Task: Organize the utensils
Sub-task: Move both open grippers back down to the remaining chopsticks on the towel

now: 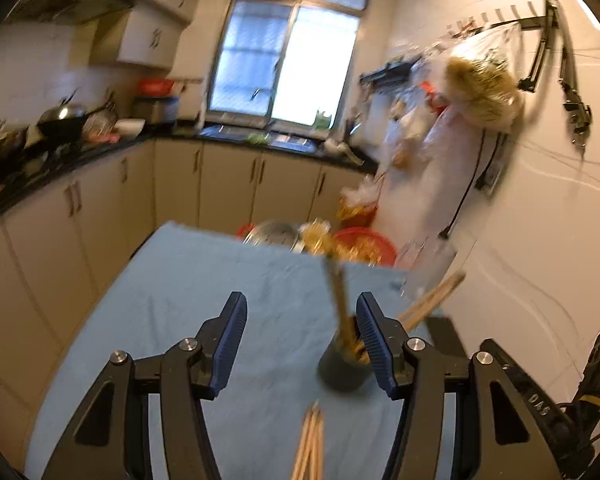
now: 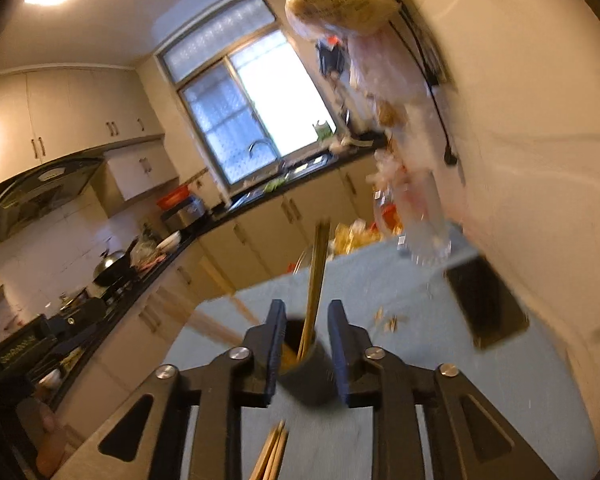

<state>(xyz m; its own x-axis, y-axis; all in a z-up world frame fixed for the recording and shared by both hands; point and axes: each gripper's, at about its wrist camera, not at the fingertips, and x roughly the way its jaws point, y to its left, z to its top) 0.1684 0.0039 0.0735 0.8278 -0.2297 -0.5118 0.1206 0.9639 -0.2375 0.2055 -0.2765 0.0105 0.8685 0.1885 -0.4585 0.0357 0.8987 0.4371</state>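
One view only, the right wrist's, shows a black phone (image 2: 486,304).

Both wrist views look downward, close over the blue-clothed table (image 1: 204,280), sharing the dark cup (image 2: 306,376)

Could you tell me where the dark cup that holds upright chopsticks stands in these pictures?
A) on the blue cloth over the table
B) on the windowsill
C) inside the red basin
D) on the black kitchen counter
A: the dark cup stands on the blue cloth, with chopsticks rising out of it.
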